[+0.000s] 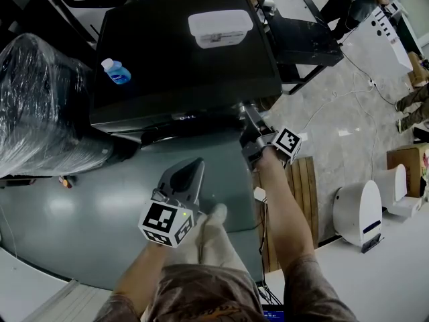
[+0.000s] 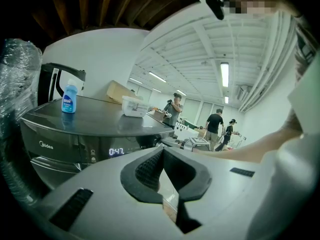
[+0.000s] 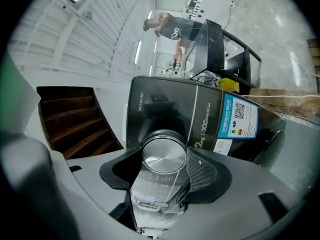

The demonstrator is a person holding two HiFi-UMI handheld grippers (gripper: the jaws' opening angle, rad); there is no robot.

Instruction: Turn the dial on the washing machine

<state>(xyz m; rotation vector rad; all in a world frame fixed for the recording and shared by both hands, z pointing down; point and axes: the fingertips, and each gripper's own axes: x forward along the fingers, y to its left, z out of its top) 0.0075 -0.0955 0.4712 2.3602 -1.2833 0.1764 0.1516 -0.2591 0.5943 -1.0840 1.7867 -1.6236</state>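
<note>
The dark washing machine [image 1: 181,45] fills the upper middle of the head view. Its front panel carries a lit display [image 2: 116,151] and, at the right end, a silver round dial [image 3: 163,159]. My right gripper [image 3: 164,155] is shut on that dial, with a black pad against each side of it. In the head view the right gripper [image 1: 249,118] reaches the panel's right end and hides the dial. My left gripper [image 1: 191,170] hangs in front of the machine, away from the panel, shut and holding nothing; its tips [image 2: 162,151] meet.
A blue bottle [image 1: 116,71] and a white lidded box [image 1: 220,29] stand on the machine's top. A bulky plastic-wrapped object [image 1: 40,106] sits at the left. A wooden pallet [image 1: 305,180] and a white unit [image 1: 358,213] are on the floor at the right. People stand far behind.
</note>
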